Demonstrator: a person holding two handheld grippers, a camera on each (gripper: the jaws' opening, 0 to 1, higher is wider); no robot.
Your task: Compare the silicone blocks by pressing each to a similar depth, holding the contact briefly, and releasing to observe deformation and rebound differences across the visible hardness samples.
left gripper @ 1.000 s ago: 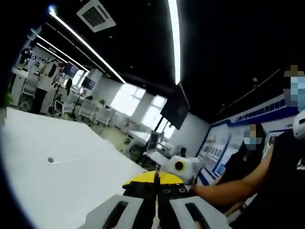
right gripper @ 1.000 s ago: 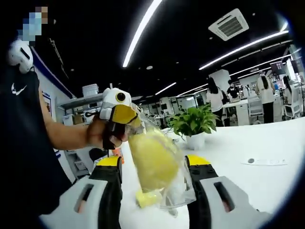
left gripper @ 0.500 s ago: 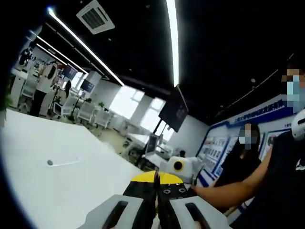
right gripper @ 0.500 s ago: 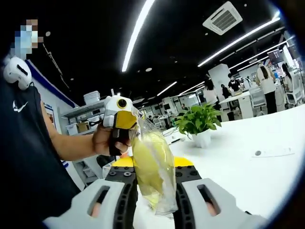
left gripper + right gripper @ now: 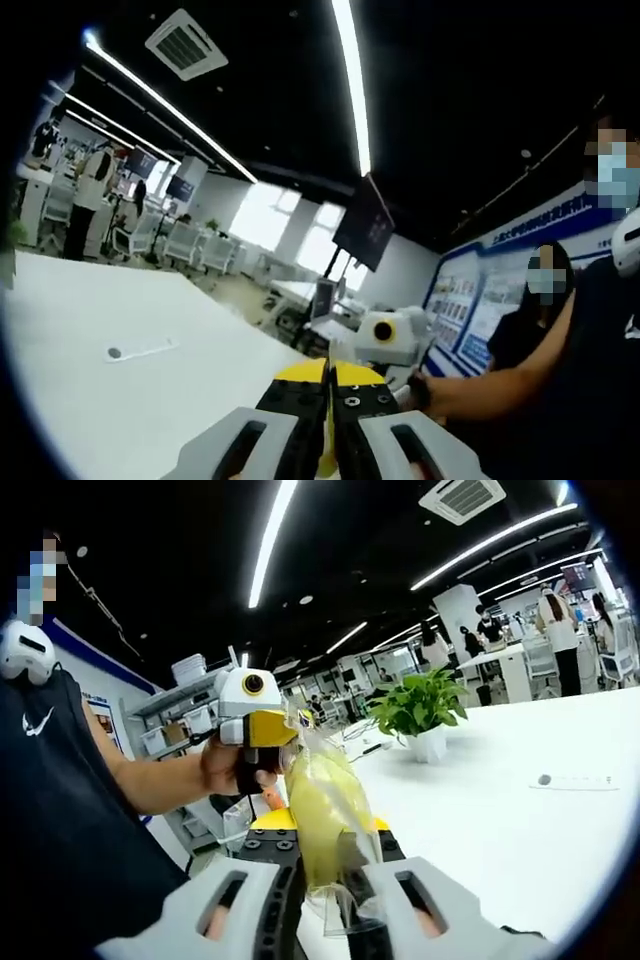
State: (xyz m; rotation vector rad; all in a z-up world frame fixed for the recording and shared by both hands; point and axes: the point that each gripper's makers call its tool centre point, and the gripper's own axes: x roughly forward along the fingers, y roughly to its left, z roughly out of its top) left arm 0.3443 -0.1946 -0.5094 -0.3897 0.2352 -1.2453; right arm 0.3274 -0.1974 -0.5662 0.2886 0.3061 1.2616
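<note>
White table (image 5: 520, 830) spreads wide w/ potted plant (image 5: 420, 715) at far edge. R gripper (image 5: 322, 880) clamped on yellow silicone block (image 5: 320, 815) in clear bag, block squeezed btwn jaws, sticking up above them. L gripper (image 5: 262, 730) holds bag's top, just above block; in left gripper view its (image 5: 328, 400) jaws pressed together, yellow sliver between.

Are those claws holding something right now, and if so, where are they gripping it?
Yes. The right gripper squeezes a yellow block in a clear bag, low on its sides. The left gripper pinches the bag's top.
</note>
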